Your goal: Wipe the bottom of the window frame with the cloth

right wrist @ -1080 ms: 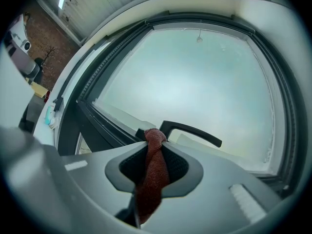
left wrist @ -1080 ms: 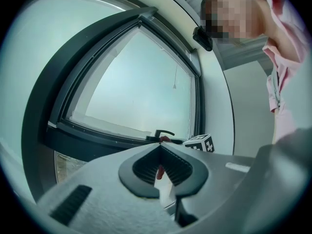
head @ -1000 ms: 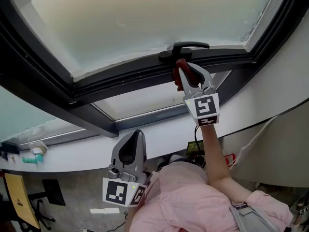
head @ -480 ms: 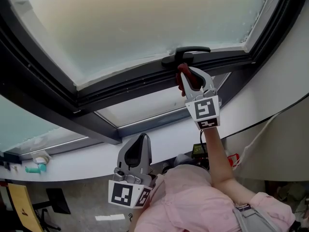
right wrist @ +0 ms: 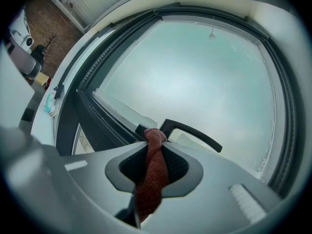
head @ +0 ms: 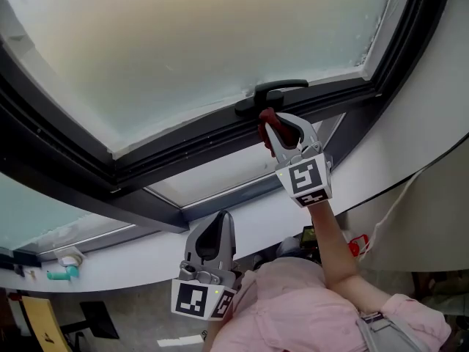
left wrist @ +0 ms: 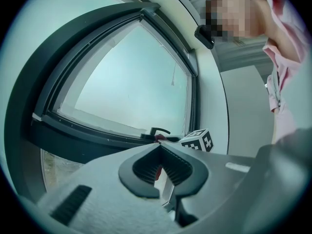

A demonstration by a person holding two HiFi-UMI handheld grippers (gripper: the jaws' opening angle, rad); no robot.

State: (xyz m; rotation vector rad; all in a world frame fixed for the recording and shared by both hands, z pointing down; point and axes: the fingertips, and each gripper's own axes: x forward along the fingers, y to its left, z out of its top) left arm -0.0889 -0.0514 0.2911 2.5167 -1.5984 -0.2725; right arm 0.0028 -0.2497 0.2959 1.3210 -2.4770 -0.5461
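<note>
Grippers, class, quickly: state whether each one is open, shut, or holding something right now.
Left gripper: shut, nothing between its jaws.
Right gripper: shut on the red cloth.

Teal object (head: pixel 61 273) (small) lies on white ledge (head: pixel 146 253).

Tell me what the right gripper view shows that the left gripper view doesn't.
Only the right gripper view: the cloth up close, pinched between the right gripper's jaws, its tip by the handle's base. Only the left gripper view: the left gripper shut and empty, the right one's marker cube, a pink sleeve. Both: handle, dark frame, glass; the cloth is a red speck in the left.
</note>
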